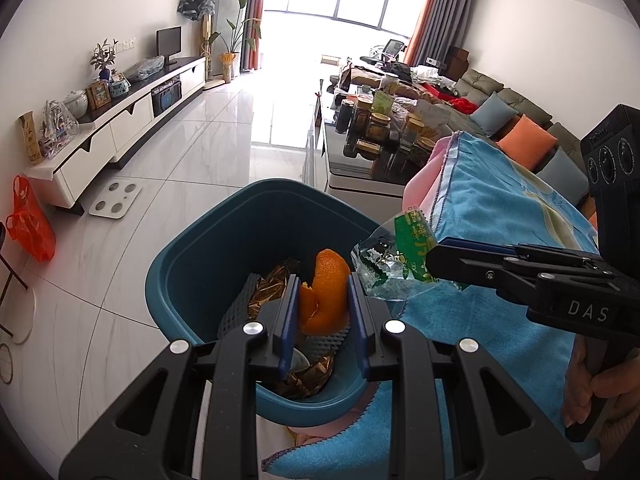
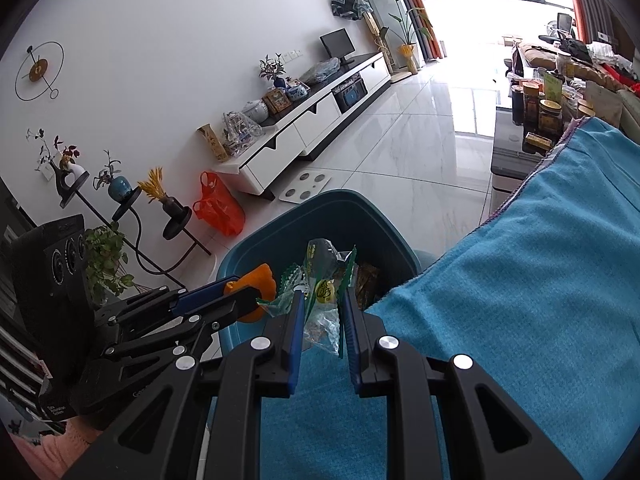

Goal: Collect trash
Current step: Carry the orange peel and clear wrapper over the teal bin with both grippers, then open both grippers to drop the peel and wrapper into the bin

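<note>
A: Left tongs state?
B: Clamped on a curled piece of orange peel, matte and pitted, pinched between the flat blue pads. It hangs over the mouth of the bin.
A: Bin material?
B: Smooth teal plastic, rounded rim. Inside lie crinkled gold foil and a dark perforated mesh piece.
A: Right tongs?
B: Closed on a crumpled clear wrapper with green print and a serrated edge, glossy film. It sits over the bin's near rim.
A: Surface beside the bin?
B: A blue towel, soft napped weave with stitched edging, draped over the table.
</note>
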`<action>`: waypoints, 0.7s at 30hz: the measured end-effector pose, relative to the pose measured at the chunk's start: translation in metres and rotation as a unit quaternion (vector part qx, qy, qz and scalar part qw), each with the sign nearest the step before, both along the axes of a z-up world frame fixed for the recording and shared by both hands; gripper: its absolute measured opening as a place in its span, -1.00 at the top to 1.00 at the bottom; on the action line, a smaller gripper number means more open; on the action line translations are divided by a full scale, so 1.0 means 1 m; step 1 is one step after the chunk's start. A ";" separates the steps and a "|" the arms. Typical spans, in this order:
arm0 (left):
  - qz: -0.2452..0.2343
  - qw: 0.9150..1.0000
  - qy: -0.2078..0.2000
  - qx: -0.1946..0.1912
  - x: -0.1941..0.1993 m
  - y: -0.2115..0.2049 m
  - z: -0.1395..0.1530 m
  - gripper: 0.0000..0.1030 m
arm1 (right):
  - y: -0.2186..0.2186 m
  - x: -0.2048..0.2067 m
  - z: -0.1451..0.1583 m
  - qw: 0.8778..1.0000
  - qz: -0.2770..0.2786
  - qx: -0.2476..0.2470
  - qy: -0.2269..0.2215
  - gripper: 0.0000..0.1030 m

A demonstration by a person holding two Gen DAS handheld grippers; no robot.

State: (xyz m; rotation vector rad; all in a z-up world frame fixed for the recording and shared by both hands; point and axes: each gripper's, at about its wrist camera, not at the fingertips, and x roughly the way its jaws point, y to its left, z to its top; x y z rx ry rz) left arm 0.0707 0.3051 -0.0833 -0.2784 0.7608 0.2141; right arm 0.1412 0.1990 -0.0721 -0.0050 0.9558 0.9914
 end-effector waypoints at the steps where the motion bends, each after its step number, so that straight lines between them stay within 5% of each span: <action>1: 0.000 1.000 0.000 0.000 0.000 0.000 0.000 0.53 | 0.001 0.000 0.000 1.000 0.000 -0.001 0.000 0.66; 21: 0.009 1.000 0.016 -0.008 0.014 0.009 -0.016 0.52 | 0.017 0.001 -0.002 1.000 0.002 -0.020 0.003 0.65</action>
